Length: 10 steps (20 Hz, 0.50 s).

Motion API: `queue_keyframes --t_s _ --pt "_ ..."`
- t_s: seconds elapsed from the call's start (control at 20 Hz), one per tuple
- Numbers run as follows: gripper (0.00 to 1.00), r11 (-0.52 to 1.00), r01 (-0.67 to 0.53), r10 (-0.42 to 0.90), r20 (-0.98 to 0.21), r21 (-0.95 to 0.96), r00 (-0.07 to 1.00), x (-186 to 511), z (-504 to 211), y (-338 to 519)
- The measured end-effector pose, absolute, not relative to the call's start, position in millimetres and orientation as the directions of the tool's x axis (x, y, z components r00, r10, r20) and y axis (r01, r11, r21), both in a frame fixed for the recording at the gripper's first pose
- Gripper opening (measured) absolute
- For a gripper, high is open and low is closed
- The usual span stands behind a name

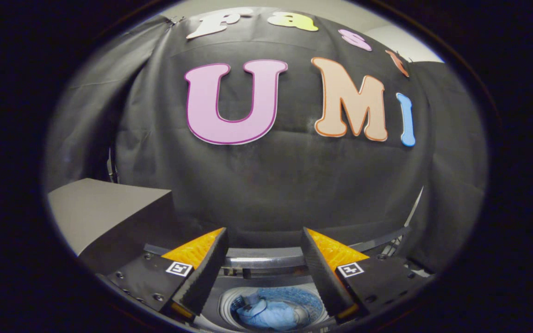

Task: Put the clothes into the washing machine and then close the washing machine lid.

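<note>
Gripper view: claw (265, 240) wide open, empty, above clothes (266, 312) in washing machine (266, 261)

The tongs (264, 273) stand spread with nothing between them, their fingers (204, 273) covering both sides of the white top-loading washing machine (266, 281). Its round drum opening is cut off at the near side. The crumpled light-blue clothes (266, 312) inside are too small to tell apart. The machine's lid is mostly hidden.
</note>
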<state>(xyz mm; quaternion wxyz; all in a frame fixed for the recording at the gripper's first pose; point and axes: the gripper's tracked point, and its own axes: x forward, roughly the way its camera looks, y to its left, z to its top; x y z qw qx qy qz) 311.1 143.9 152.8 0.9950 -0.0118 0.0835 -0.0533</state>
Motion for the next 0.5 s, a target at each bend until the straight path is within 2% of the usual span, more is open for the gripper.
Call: queue_keyframes --t_s 0.5 --pt "0.98 0.992 0.118 -0.123 -0.171 -0.04 0.978 288 142 131"
